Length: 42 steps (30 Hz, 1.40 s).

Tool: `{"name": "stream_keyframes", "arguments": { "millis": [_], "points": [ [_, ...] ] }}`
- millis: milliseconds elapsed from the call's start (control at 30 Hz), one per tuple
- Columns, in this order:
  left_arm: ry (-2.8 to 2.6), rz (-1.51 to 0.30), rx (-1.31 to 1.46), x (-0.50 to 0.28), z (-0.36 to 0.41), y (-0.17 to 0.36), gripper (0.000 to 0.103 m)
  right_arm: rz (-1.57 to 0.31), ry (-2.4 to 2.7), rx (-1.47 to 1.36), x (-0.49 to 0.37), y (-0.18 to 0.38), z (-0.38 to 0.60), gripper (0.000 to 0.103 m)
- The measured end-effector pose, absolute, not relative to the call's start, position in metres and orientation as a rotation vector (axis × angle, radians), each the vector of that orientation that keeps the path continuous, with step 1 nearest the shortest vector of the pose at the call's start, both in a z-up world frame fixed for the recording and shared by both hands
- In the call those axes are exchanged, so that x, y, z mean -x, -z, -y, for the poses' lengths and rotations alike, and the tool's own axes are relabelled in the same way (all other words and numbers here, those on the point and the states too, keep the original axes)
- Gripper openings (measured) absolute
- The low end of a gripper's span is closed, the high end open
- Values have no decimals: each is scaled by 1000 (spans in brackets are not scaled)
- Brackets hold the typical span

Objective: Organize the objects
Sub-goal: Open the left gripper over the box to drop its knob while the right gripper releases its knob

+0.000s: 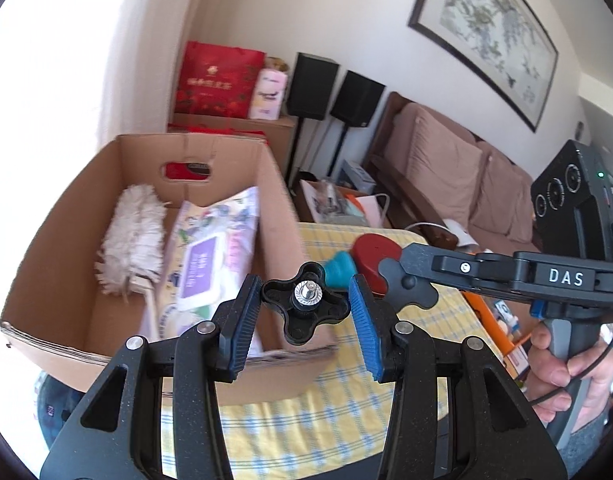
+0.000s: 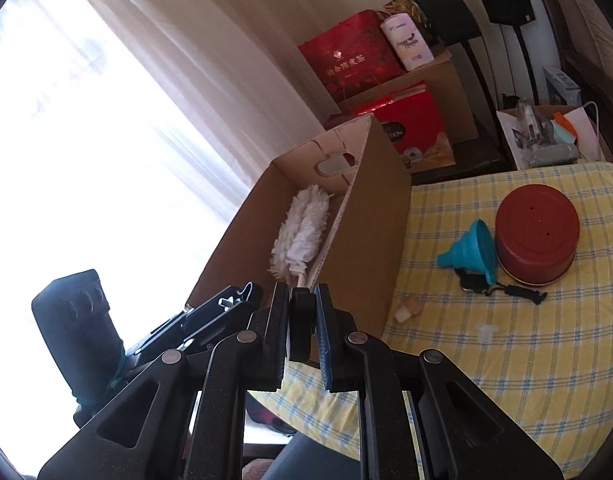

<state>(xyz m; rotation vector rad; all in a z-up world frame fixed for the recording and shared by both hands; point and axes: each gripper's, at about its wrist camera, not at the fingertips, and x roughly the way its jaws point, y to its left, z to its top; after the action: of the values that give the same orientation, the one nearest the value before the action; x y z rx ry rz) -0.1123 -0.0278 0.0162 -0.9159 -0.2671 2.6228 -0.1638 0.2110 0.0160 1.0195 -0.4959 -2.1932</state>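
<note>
Yellow checked tablecloth (image 2: 506, 360) spreads beneath and right of the fingers, with the open cardboard box (image 1: 276, 216) just ahead of them. The left gripper (image 1: 304, 288) clasps a black star knob (image 1: 306, 312) between its blue pads, and the right gripper (image 2: 302, 292) is clamped on a second knob (image 2: 299, 332), seen edge-on. Best to lift both over the near rim and release beside the duster (image 1: 132, 236) and wipes pack (image 1: 210, 256), where floor room looks tight.
</note>
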Motion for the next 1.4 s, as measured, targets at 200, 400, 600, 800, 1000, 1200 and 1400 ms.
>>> {"name": "stream_keyframes", "arguments": {
  "millis": [200, 400, 600, 800, 1000, 1200, 1400],
  "points": [
    [-2647, 295, 957, 122, 50, -7, 42, 469, 2170, -1032, 174, -14, -182, 12],
    [-2642, 309, 1007, 129, 59, 6, 42, 443, 2155, -1064, 184, -4, -159, 12],
    [-2637, 324, 1057, 136, 63, 17, 43, 415, 2145, -1106, 192, 8, -146, 13],
    [-2648, 363, 1053, 135, 70, 18, 59, 428, 2152, -1114, 192, 10, -151, 13],
    [-2663, 380, 1028, 132, 70, 12, 77, 421, 2200, -1081, 186, -1, -164, 32],
    [-2670, 363, 1030, 130, 66, 8, 86, 361, 2324, -1029, 176, -13, -183, 60],
    [-2646, 387, 1019, 125, 62, 6, 102, 285, 2460, -1016, 171, -13, -206, 73]
  ]
}}
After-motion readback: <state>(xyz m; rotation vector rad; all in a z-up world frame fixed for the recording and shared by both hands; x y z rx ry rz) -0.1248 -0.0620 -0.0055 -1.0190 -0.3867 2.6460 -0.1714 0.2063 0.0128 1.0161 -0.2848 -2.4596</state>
